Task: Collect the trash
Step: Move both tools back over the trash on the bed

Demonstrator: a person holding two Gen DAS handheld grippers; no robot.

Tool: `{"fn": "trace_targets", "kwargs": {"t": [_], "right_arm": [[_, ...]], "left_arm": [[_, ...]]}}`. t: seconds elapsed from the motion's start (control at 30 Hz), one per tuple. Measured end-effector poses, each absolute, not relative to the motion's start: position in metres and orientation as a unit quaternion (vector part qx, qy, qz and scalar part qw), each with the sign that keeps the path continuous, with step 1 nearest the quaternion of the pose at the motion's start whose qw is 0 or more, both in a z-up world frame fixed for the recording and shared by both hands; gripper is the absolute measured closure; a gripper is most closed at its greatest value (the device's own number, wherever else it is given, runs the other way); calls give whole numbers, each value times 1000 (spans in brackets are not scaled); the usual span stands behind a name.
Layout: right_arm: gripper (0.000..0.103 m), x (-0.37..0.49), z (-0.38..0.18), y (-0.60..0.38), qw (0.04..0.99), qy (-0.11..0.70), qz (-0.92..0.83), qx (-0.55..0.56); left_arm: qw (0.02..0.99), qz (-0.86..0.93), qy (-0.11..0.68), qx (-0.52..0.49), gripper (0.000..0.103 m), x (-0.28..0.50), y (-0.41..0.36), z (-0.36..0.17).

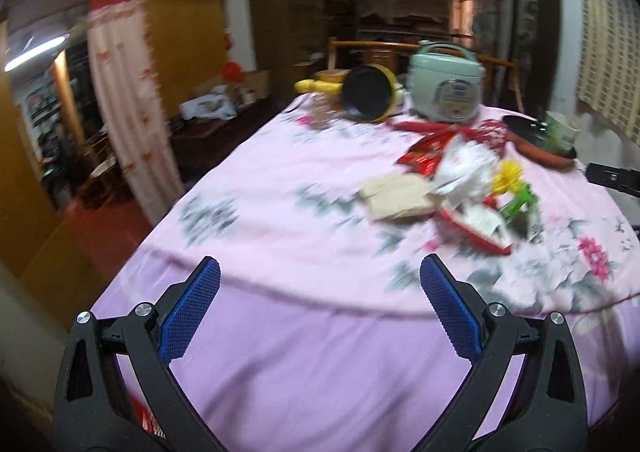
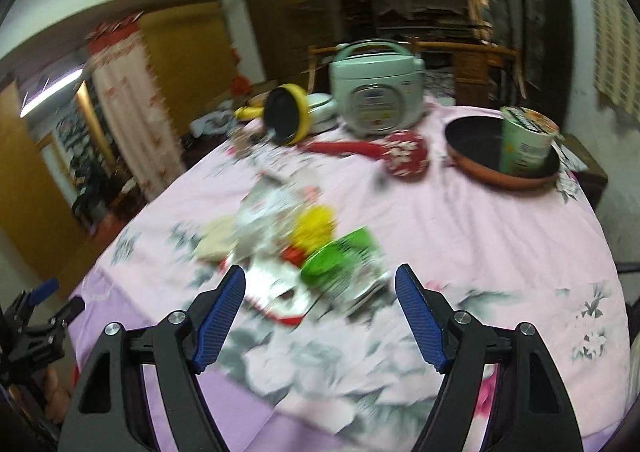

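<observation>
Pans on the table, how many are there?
2. A yellow pan tipped on its side left of the rice cooker, and a brown pan at the right holding a cup.

A pink cloth printed with grey and magenta flowers point(image 2: 460, 236) covers the worktop. On it lie a red-and-white wrapper point(image 1: 476, 228), a crumpled green packet point(image 2: 340, 264), a yellow scrap point(image 2: 314, 226), a pale-green rice cooker point(image 2: 378, 86), and a red floral-patterned ladle point(image 2: 404, 152).

Each camera sits behind its tool, looking forward and downward over the near edge of the table point(image 1: 280, 352). Both views share the trash pile point(image 2: 304, 252) ahead and the rice cooker point(image 1: 446, 86) beyond it; the right view sits nearer the pile.
</observation>
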State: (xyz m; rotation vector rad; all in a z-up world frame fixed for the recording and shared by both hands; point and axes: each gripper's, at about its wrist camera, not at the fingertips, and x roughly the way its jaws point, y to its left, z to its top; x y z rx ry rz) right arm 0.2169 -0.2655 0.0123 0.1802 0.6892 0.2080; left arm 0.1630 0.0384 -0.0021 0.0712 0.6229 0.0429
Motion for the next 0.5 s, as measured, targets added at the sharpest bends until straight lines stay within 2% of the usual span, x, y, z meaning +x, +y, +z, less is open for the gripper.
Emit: {"fn": "trace_targets", "kwargs": {"t": [0.2,0.3,0.5], "right_arm": [[24,248,-21,-296,922,336,104,159],[23,263,-49,-307,892,389,112,203],[23,268,-58,-321,876,402,110,241]], "left_arm": [[944,-37,326,37,7,215,-9,4],[938,-62,339,42,7,245,-38,2],[931,-92,353,12,7,300,-77,-2]]}}
